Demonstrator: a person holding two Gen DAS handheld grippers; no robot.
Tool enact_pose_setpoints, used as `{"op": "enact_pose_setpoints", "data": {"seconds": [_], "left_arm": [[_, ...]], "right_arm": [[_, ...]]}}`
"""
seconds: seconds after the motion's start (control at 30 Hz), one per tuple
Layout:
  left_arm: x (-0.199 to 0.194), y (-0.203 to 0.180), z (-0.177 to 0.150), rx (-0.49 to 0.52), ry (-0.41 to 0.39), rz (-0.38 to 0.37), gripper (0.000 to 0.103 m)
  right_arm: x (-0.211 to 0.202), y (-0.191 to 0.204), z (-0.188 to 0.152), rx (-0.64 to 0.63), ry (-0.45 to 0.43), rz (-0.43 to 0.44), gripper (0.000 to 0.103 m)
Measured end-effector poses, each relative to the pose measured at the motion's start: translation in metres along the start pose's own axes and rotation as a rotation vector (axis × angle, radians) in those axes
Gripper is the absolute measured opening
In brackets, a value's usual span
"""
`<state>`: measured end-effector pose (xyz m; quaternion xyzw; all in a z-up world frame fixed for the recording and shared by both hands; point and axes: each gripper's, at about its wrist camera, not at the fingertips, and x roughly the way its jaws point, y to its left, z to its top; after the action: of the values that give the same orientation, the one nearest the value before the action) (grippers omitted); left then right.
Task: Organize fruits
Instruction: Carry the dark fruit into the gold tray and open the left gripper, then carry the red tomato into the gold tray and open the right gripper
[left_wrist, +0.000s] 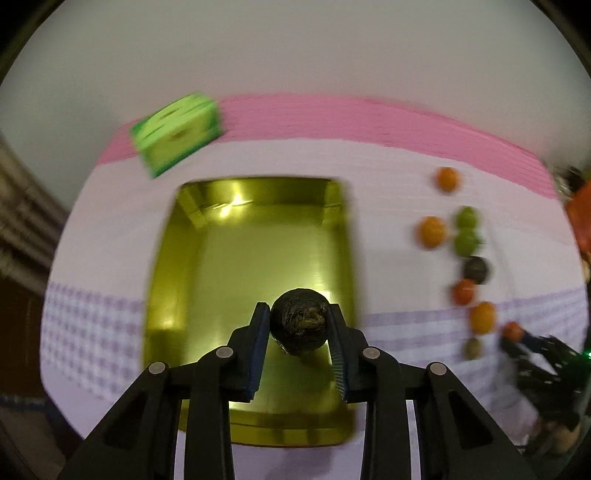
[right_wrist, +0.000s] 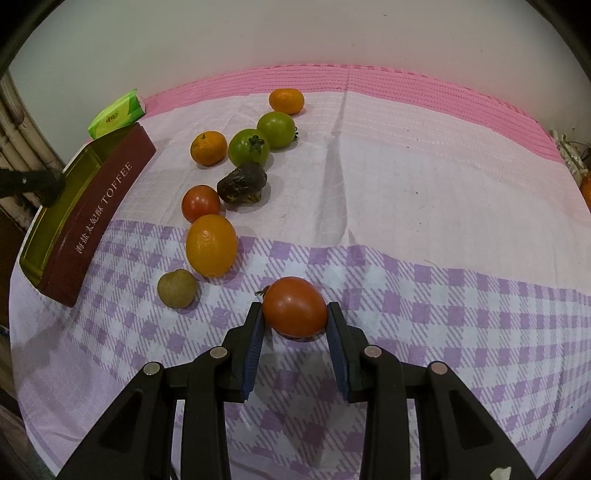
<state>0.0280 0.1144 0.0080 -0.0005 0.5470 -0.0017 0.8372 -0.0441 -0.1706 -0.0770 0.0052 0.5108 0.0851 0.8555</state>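
Over the near end of the gold tin (left_wrist: 166, 295), the left gripper (left_wrist: 299, 325) is clamping a dark wrinkled fruit (left_wrist: 300, 321) — the tin floor lying directly beneath — while the right gripper (right_wrist: 295, 317), well off to the tin's right, is closing around a red tomato (right_wrist: 294, 307) on the cloth (right_wrist: 443, 314).

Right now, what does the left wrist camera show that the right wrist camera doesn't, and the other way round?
Only the left wrist view shows the dark round fruit between the left gripper fingers, and the bare gold floor of the tin. Only the right wrist view shows the tin's maroon TOFFEE side and the red tomato between the right gripper fingers, sharply. Both show the tin, the green tissue pack and the row of loose fruits on the checked cloth.
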Motion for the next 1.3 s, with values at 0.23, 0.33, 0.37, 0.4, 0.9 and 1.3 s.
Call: {"op": "enact_pose_setpoints", "data": {"seconds": [0.23,0.33,0.37,0.4,0.9,1.3], "left_arm": [[0.028,0.053,-0.025,-0.093,0.065,0.057,0.032],[0.034,0.058,-0.034,-0.103,0.08,0.061,0.032],[0.036,0.058,-0.036,-0.103,0.085,0.056,0.032],[0.037,0.059,-0.039,-0.105,0.088,0.053,0.032],[0.038,0.068,-0.056,-0.135,0.097,0.025,0.037],[-0.019,0.076,-0.059,-0.152,-0.098,0.003,0.069]], "right_arm": [[0.002,0.001,0.003,0.002,0.01,-0.012,0.031],[0.002,0.002,0.002,0.006,0.011,-0.014,0.031],[0.002,0.002,0.003,0.003,0.013,-0.019,0.031],[0.003,0.003,0.003,0.002,0.014,-0.021,0.031],[-0.001,0.008,0.006,-0.014,0.021,-0.059,0.031],[-0.039,0.092,0.073,-0.173,-0.069,0.128,0.031]]}}
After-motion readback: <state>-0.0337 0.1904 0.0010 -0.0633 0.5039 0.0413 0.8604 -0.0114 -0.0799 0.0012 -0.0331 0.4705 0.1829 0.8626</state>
